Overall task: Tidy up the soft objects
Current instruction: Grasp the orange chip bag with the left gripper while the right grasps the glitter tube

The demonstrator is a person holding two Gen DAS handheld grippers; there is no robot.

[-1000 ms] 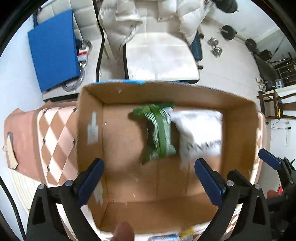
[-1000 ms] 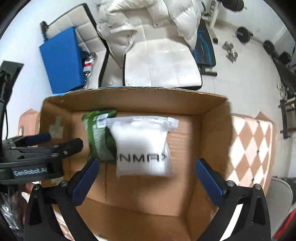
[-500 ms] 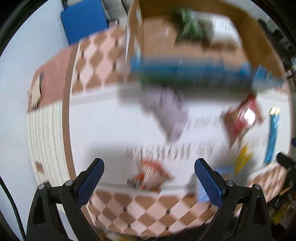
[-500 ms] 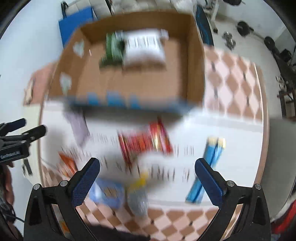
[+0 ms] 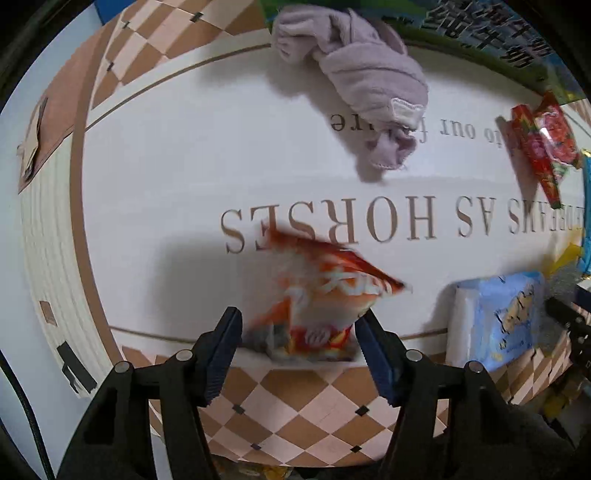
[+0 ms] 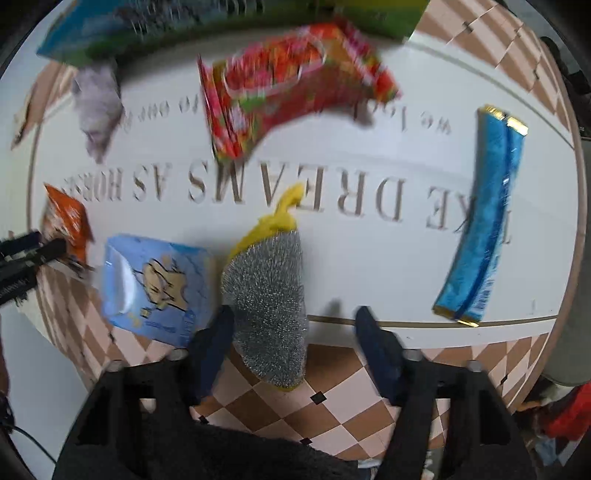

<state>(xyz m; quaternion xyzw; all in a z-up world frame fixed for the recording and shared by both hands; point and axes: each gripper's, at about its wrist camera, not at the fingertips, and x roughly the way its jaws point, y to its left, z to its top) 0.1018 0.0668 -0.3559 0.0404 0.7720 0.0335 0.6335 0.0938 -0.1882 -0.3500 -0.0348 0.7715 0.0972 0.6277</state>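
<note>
In the left wrist view, the left gripper (image 5: 299, 332) stands at a middling gap with the orange snack packet (image 5: 317, 299) between its fingers, apparently not yet pinched, so the step in hand looks like picking up this packet and the next move calls for closing; the lilac cloth (image 5: 354, 70) lies well ahead, against the printed box wall (image 5: 480, 33), whose inside is out of view. In the right wrist view, the right gripper (image 6: 293, 328) is likewise part open around the silver scrubber (image 6: 269, 299), which lies toward its left finger, with the blue tissue pack (image 6: 155, 284) just left, the red packet (image 6: 280, 81) ahead and the blue stick pack (image 6: 484, 218) off right.
</note>
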